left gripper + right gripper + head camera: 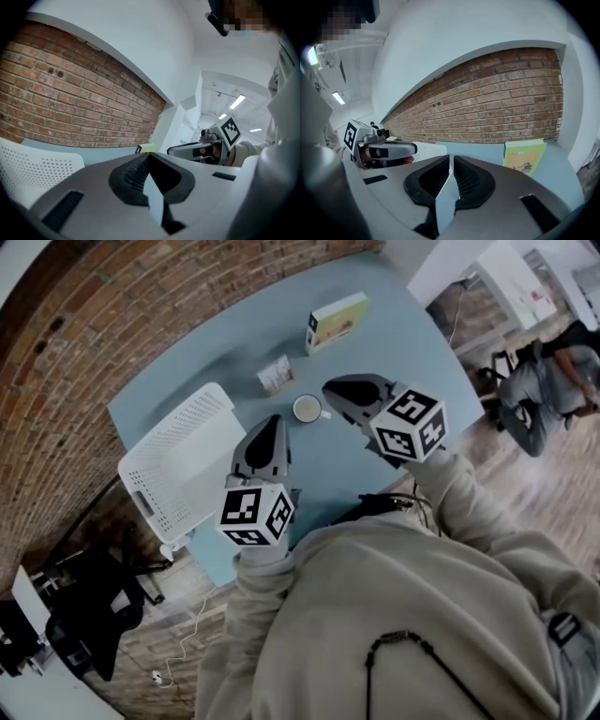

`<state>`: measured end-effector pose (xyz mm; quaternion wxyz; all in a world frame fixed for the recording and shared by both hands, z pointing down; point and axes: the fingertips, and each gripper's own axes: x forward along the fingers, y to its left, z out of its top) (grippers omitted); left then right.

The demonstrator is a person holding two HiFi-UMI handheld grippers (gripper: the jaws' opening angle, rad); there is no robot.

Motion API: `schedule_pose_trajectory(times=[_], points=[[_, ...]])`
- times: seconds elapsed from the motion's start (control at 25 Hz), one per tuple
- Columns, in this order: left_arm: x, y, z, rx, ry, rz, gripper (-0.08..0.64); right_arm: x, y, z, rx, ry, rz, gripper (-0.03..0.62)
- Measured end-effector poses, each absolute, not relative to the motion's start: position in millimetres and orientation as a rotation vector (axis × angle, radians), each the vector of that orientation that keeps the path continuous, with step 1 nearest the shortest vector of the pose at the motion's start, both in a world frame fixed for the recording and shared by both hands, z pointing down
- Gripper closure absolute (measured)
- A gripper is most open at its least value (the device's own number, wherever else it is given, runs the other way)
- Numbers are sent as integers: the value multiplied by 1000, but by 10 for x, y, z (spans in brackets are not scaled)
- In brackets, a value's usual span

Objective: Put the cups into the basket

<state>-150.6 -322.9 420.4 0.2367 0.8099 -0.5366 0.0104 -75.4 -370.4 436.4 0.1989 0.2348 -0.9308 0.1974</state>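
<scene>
A single white cup point(307, 409) with a handle stands upright on the light blue table point(244, 343), between my two grippers. At the table's left edge sits the white perforated basket point(183, 460), with nothing showing inside it. The left gripper point(274, 419) hovers just left of the cup and right of the basket, jaws shut and holding nothing. Just right of the cup's handle, the right gripper point(329, 388) is shut as well, also holding nothing. Neither gripper view shows the cup. The left gripper view has the basket point(37, 168) at lower left, and the right gripper view has the basket point(429, 151) behind the jaws.
A green and yellow book point(337, 322) stands at the far side of the table, and a small printed packet point(276, 375) lies behind the cup. A brick wall point(112, 315) borders the table's far left. A seated person point(539, 390) is off to the right.
</scene>
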Motion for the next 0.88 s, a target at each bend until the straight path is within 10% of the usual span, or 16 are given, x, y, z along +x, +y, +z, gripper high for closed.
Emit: schedule_pose_trajectory(times=[0.88], points=[[-1188, -3217, 5229, 2029, -1391, 97, 569, -619, -3670, 5767, 424, -2340, 600, 443]])
